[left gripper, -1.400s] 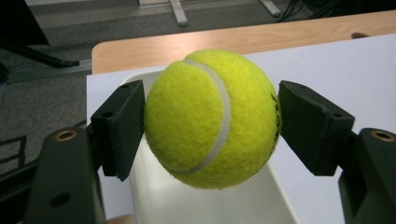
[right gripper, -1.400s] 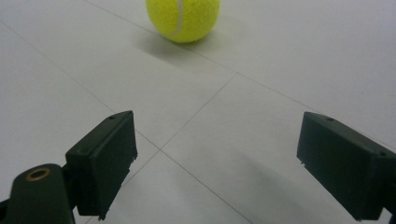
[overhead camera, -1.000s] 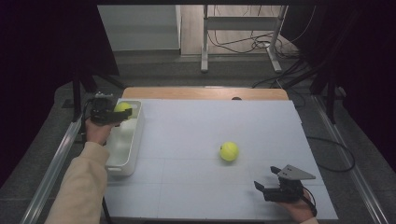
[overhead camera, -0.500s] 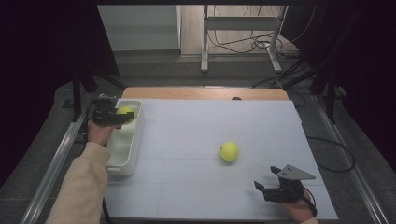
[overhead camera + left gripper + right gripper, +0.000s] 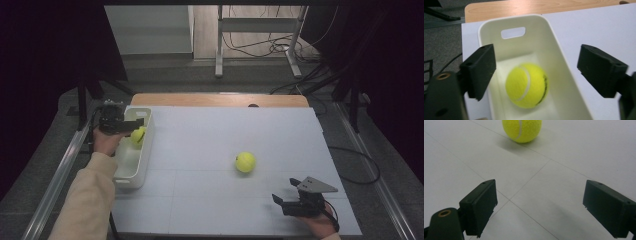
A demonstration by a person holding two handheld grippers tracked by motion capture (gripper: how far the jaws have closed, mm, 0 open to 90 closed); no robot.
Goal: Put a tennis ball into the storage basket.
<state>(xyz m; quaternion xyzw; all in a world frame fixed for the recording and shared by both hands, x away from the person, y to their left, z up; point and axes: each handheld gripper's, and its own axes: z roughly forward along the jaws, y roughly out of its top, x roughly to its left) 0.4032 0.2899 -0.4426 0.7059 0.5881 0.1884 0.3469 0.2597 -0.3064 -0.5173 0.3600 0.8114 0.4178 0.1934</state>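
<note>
The left hand-held gripper [image 5: 131, 125] hangs over the far end of a white bin [image 5: 131, 172] that sits at the left edge of the tabletop [image 5: 210, 135]. Its two black jaws are wide apart and hold nothing. In the left gripper view a yellow tennis ball [image 5: 527, 85] lies inside the bin, between the jaws but touching neither of them — there is space on both sides. The ball looks a bit blurry, and the pictures do not tell if it rests on the bottom of the bin or is just above it. The bin [image 5: 554, 50] has a small slot for a handle in its far wall. In the high view the same ball [image 5: 138, 135] peeks out right beside the gripper's tips. A second tennis ball [image 5: 245, 162] sits out on the white tabletop, well apart from the bin, more to the right. The right hand-held gripper [image 5: 280, 201] is low near the front right corner of the tabletop, with the person's hand behind it. Its jaws are wide open too and hold nothing. In the right gripper view that second ball [image 5: 521, 129] lies ahead of the jaws on the bare tabletop — near, but not between them.
</note>
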